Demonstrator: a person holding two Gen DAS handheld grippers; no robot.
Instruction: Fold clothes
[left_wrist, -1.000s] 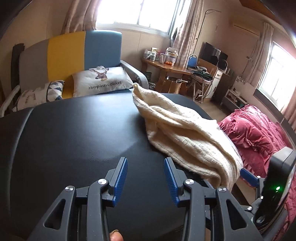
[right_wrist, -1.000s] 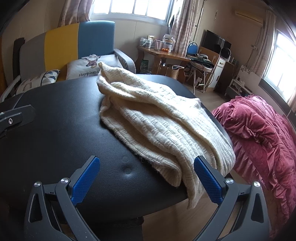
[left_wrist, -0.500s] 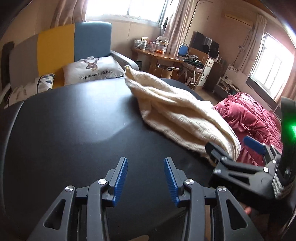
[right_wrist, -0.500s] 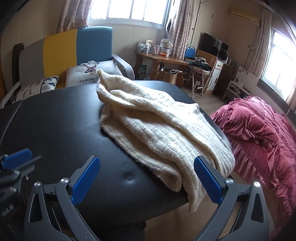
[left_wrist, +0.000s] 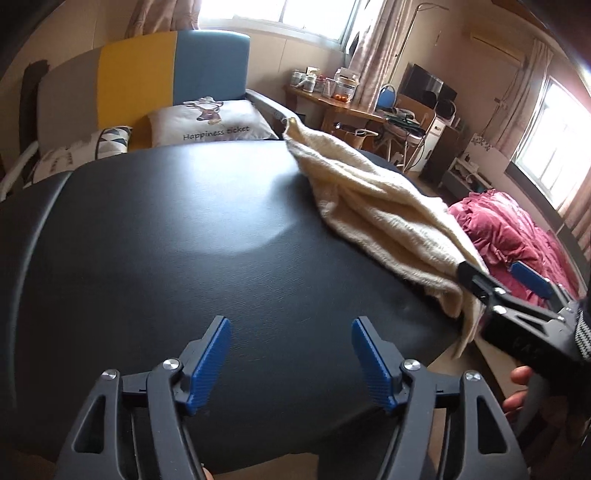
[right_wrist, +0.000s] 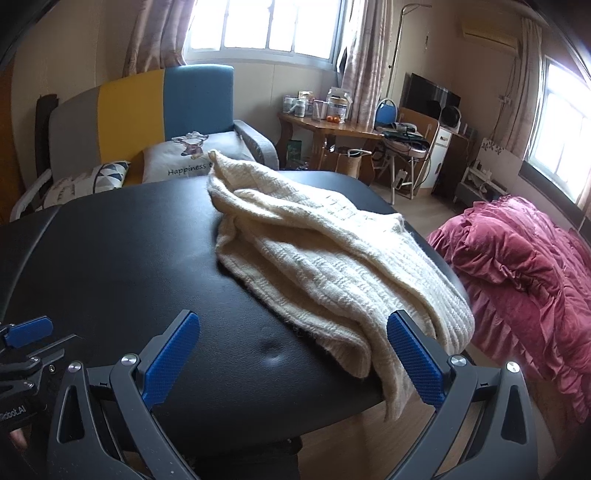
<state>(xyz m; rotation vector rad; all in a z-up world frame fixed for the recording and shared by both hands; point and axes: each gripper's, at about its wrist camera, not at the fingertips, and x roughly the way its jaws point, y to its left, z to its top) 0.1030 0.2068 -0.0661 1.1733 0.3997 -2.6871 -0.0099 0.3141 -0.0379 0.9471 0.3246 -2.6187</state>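
Both grippers, right gripper (right_wrist: 291, 354) and left gripper (left_wrist: 291, 360), are wide open, holding nothing; the sweater (right_wrist: 332, 258) ahead could slip off the table (right_wrist: 122, 258) if tugged.

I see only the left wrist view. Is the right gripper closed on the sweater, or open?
Observer: Open. The right gripper has its jaws wide apart, and the near corner of the sweater lies between them, not pinched.
Operator: Which finger is closer to the cloth?
Observer: Its right finger. The cloth passes just beside that pad, while the left finger is over bare table.
Operator: How far does the sweater spread on its hidden side?
Observer: It reaches the table's right edge.
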